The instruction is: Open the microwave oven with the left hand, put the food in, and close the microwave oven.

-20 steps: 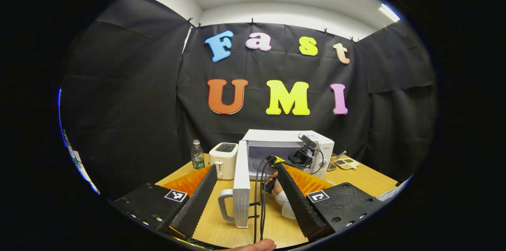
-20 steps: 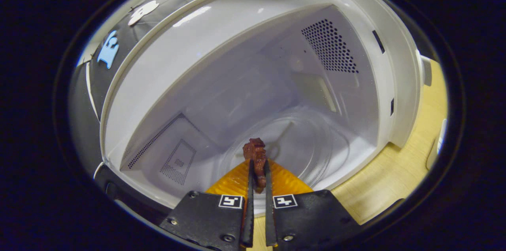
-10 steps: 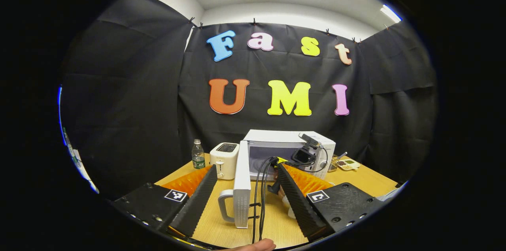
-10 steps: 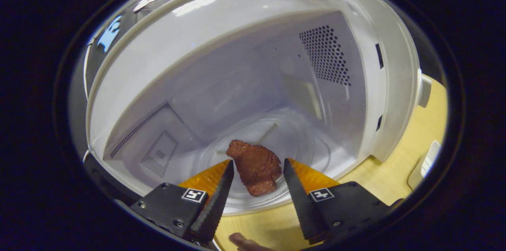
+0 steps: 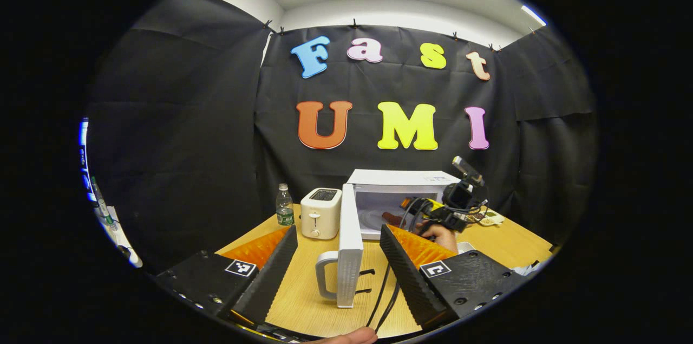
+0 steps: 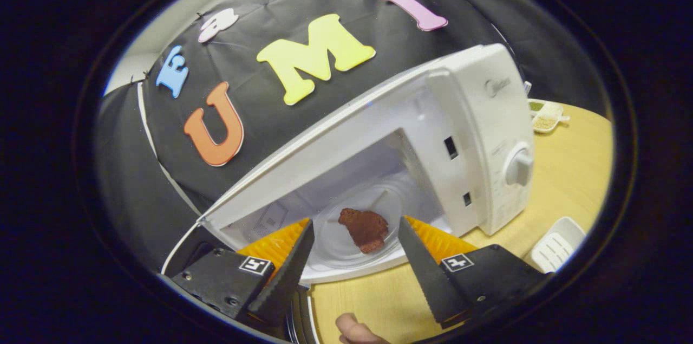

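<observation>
The white microwave [image 6: 487,116] stands open, tilted in the right gripper view. A brown piece of food [image 6: 364,228] lies on the glass turntable [image 6: 335,241] inside. My right gripper [image 6: 352,235] is open, just outside the cavity, with the food lying free beyond its fingertips. In the left gripper view the microwave [image 5: 400,179] sits at the back of the table, its door [image 5: 349,252] swung out edge-on toward me, handle [image 5: 322,276] on the left. My left gripper [image 5: 338,235] is open, short of the door. The right gripper [image 5: 455,206] and a hand [image 5: 441,235] are in front of the cavity.
A white toaster [image 5: 320,213] and a water bottle [image 5: 284,205] stand left of the microwave on the wooden table [image 5: 303,300]. Small dishes [image 6: 544,116] lie to the right of the microwave, and a white tray [image 6: 557,249] lies nearer. Black cables [image 5: 384,300] run across the table.
My right gripper opened, released the food onto the turntable, and pulled back out of the microwave. The left gripper view shifted slightly; the door stays open.
</observation>
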Action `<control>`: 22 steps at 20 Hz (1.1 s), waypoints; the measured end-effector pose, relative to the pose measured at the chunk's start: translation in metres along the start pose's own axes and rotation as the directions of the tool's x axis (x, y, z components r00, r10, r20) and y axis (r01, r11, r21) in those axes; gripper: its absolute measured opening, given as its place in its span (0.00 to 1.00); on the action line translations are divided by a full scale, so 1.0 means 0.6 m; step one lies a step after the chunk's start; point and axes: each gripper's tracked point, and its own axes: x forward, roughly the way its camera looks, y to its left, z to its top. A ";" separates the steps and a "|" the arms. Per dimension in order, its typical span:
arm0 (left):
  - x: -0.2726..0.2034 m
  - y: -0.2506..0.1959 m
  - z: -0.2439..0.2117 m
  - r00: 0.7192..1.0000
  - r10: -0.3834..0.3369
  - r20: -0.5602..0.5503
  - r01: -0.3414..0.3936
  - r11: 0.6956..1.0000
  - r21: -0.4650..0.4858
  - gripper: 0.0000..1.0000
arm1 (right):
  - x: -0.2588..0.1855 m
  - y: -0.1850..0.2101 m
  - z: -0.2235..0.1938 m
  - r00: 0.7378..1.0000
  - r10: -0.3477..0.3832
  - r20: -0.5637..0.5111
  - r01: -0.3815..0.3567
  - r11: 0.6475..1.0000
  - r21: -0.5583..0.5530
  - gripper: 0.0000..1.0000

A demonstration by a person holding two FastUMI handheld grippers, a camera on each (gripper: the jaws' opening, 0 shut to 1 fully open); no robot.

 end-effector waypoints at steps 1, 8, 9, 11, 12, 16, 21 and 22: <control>-0.001 0.006 -0.004 1.000 0.006 -0.005 -0.006 1.000 0.002 0.94 | -0.026 0.003 0.012 1.000 0.022 0.017 -0.022 1.000 -0.007 0.87; -0.008 0.060 -0.025 0.999 0.041 -0.024 -0.040 0.999 0.010 0.94 | -0.227 -0.011 0.087 0.986 0.131 0.100 -0.114 0.981 -0.155 0.99; -0.009 0.070 -0.025 0.998 0.052 -0.018 -0.052 0.999 -0.003 0.94 | -0.260 -0.017 0.099 0.983 0.141 0.121 -0.119 0.977 -0.175 0.99; -0.010 0.078 -0.023 0.999 0.049 0.013 -0.049 0.998 -0.037 0.94 | -0.322 -0.038 0.124 0.976 0.136 0.172 -0.094 0.968 -0.231 0.99; -0.007 0.081 -0.026 0.999 0.046 0.020 -0.045 0.998 -0.051 0.94 | -0.350 -0.053 0.130 0.975 0.127 0.185 -0.076 0.962 -0.261 0.99; 0.015 0.126 -0.059 0.994 0.109 0.016 -0.107 0.992 -0.072 0.82 | -0.463 -0.084 0.118 0.965 0.215 0.152 -0.157 0.933 -0.325 0.99; 0.060 0.140 -0.106 0.994 0.106 -0.026 -0.108 0.992 -0.072 0.17 | -0.553 -0.142 0.156 0.955 0.220 0.197 -0.138 0.922 -0.361 0.99; 0.066 0.145 -0.116 0.992 0.119 -0.032 -0.121 0.991 -0.061 0.01 | -0.568 -0.150 0.165 0.954 0.218 0.206 -0.129 0.919 -0.373 0.99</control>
